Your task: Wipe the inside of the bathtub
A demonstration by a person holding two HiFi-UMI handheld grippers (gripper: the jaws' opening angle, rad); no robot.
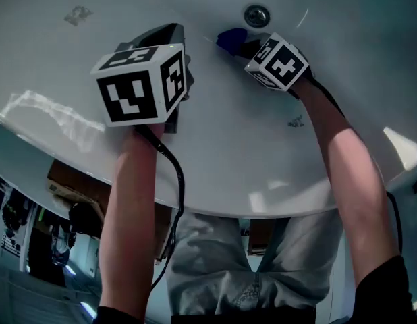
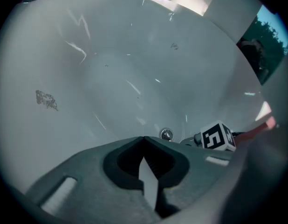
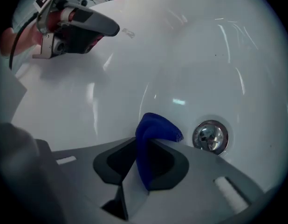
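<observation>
I look down into a white bathtub [image 1: 73,59] with a chrome drain [image 1: 256,15] at its bottom. My right gripper [image 1: 239,44] is shut on a blue cloth [image 1: 230,39], whose folded tip [image 3: 155,127] pokes out past the jaws just left of the drain [image 3: 210,136]. The cloth's tip is close to the tub floor; I cannot tell if it touches. My left gripper [image 1: 169,34] hangs above the tub's inner slope, shut with nothing in it [image 2: 144,138]. A grey smudge [image 1: 77,14] marks the tub wall at the left, and a smaller one [image 1: 295,121] lies near the front rim.
The tub's curved front rim [image 1: 262,204] runs across below my forearms. Beneath it are dark shelves with clutter [image 1: 33,228] at the lower left. From the left gripper view, the right gripper's marker cube [image 2: 217,136] sits beside the drain [image 2: 166,134].
</observation>
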